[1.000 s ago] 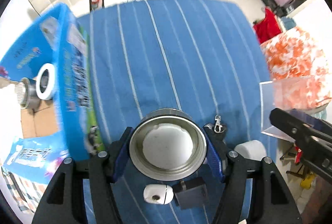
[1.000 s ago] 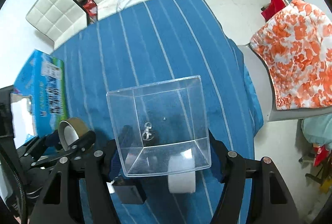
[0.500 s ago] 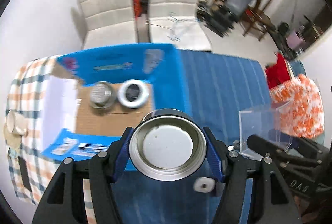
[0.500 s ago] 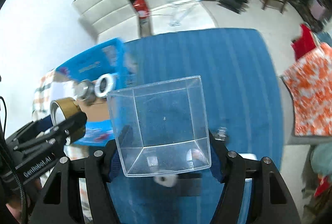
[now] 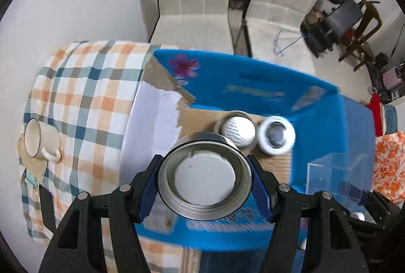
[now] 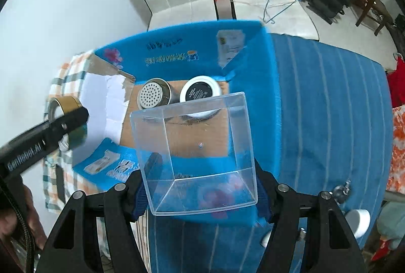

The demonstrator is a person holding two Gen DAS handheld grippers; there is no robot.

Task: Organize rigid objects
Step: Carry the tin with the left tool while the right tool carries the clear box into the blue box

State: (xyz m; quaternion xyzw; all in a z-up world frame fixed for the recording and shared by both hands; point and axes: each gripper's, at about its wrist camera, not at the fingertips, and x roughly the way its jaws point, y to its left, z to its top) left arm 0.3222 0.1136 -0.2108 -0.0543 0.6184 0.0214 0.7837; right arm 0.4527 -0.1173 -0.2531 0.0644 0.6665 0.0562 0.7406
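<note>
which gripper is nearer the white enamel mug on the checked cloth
Left. The left gripper, gripping a steel tin, is beside the mug; the right gripper, with the clear box, is past the blue carton.

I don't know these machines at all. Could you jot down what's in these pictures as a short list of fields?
Left gripper: jaws shut on a round metal tin, open side toward the camera
Right gripper: jaws shut on a clear plastic box, empty
Below them: open blue carton with a brown floor
Already in carton: perforated metal strainer; white-rimmed jar
Beside carton: white mug on a checked cloth
</note>
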